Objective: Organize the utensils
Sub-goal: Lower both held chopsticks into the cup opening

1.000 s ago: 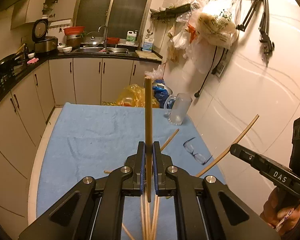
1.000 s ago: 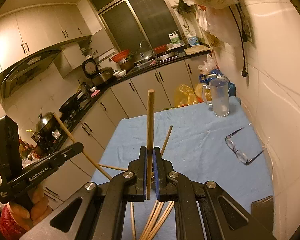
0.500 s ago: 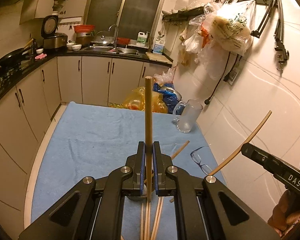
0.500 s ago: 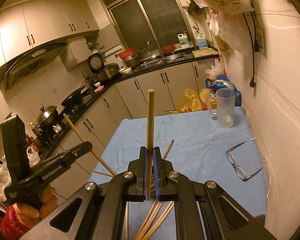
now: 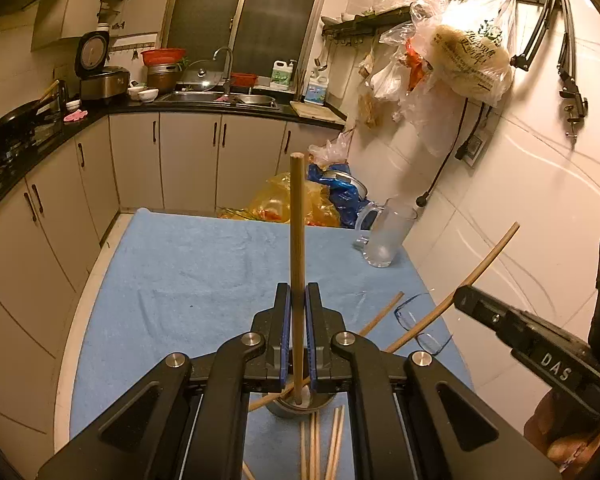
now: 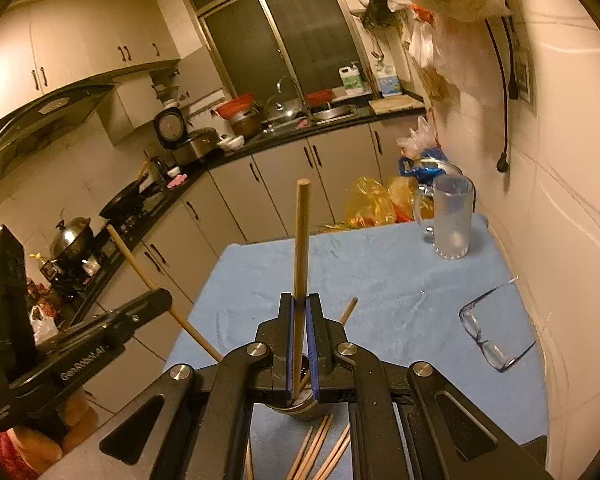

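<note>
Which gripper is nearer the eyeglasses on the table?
Right. The right gripper is on the eyeglasses' side of the blue cloth; the left gripper is by the opposite, left edge.

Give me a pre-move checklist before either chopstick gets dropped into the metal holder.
1. Left gripper shut on its chopstick: ok.
2. Right gripper shut on its chopstick: ok.
3. Left chopstick's lower tip over the metal holder: ok.
4. Right chopstick's tip inside the holder's rim: cannot tell, the jaws hide it.
5. Loose chopsticks on the blue cloth apart from the holder's base: cannot tell.
6. Eyeglasses apart from the holder: ok.
</note>
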Available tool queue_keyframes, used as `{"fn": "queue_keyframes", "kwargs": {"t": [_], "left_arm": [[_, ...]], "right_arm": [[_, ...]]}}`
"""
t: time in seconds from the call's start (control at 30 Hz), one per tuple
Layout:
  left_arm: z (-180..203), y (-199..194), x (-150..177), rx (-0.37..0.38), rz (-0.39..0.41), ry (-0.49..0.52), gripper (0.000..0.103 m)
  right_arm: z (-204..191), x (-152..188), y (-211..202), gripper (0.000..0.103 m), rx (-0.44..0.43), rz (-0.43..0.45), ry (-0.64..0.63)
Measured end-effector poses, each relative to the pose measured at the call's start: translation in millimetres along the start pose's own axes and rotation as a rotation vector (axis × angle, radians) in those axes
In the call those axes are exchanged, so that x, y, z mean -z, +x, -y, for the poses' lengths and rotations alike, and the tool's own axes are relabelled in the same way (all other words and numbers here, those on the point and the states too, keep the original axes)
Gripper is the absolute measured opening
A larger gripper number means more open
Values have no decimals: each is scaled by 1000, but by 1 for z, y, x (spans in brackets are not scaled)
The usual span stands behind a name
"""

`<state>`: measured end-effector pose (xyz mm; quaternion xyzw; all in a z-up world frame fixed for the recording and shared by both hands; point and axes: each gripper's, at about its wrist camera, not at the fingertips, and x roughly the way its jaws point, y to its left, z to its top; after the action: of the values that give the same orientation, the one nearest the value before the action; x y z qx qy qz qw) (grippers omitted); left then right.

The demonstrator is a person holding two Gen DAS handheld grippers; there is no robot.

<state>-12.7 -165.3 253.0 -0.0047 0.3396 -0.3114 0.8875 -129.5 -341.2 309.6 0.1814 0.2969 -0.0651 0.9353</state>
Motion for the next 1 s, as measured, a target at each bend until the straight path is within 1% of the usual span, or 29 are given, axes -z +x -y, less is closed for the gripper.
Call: {"fn": "queue_keyframes", "kwargs": {"t": [0.17, 0.33, 0.57, 0.73, 1.0], "left_arm": [[1, 8, 2, -17, -1, 6, 7], [-2, 20, 10, -32, -31, -35, 6], [-5, 33, 25, -61, -46, -14, 7], [-13, 49, 30, -79, -77, -4, 7], [-22, 74, 29, -68, -113, 16, 7]], "right_arm": [[1, 3, 17, 6, 8, -36, -6], [0, 5, 35, 6, 10, -81, -37], [7, 18, 54, 6, 8, -127, -52], [13, 24, 67, 6, 24, -142, -40], [13, 24, 86, 6, 62, -146, -27]]}}
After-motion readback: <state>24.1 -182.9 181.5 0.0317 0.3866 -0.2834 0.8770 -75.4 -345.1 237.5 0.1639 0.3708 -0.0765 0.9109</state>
